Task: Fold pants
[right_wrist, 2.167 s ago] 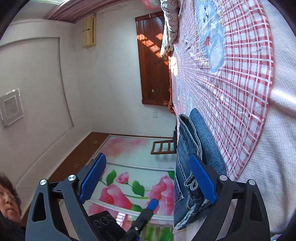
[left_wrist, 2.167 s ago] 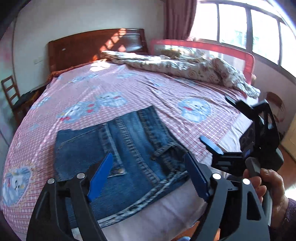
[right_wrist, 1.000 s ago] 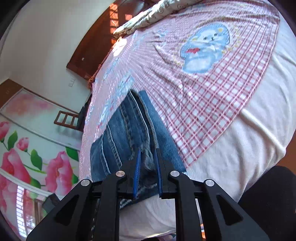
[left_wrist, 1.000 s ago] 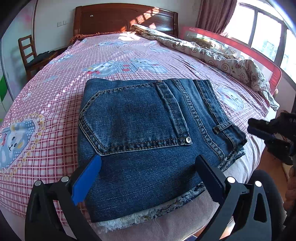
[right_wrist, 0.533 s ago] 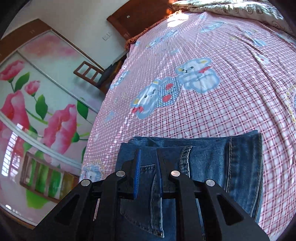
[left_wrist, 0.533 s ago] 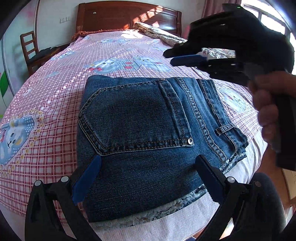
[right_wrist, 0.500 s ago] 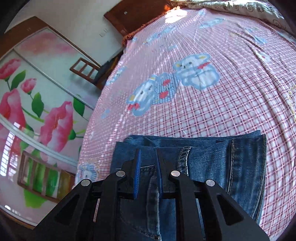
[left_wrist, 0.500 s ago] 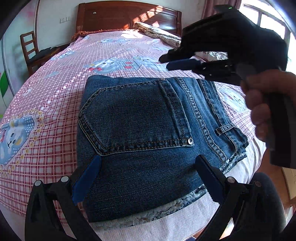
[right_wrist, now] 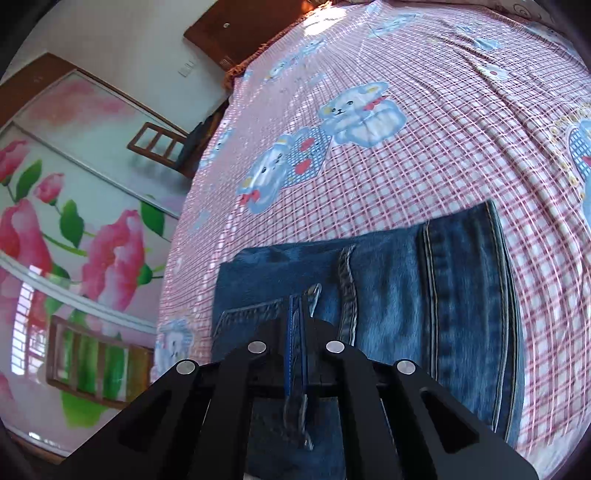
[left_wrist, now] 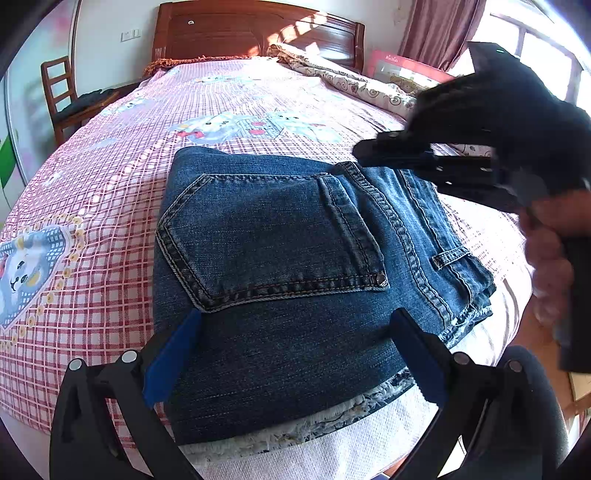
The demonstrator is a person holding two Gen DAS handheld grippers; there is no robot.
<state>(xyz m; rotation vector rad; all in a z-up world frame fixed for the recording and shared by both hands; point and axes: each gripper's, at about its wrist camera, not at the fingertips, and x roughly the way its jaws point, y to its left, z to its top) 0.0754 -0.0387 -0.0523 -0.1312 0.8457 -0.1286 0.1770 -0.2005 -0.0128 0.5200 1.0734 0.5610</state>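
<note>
A pair of blue jeans (left_wrist: 288, 251) lies folded into a thick rectangle at the near edge of the bed, back pocket up, frayed hems at the front. My left gripper (left_wrist: 291, 350) is open, its blue pads on either side of the stack's near part. My right gripper (left_wrist: 364, 151) is shut and empty, hovering over the far right part of the jeans. In the right wrist view the shut right gripper (right_wrist: 297, 306) points down over the jeans (right_wrist: 424, 288).
The bed has a pink checked sheet (left_wrist: 122, 177) with cartoon bears. A rumpled quilt (left_wrist: 354, 85) lies far right by the wooden headboard (left_wrist: 243, 33). A wooden chair (left_wrist: 62, 96) stands left of the bed. A dark round object (left_wrist: 532, 398) sits at the lower right.
My right gripper has shut and swung from the bed's right edge to above the jeans, then lowered toward them. My left gripper moved closer over the stack.
</note>
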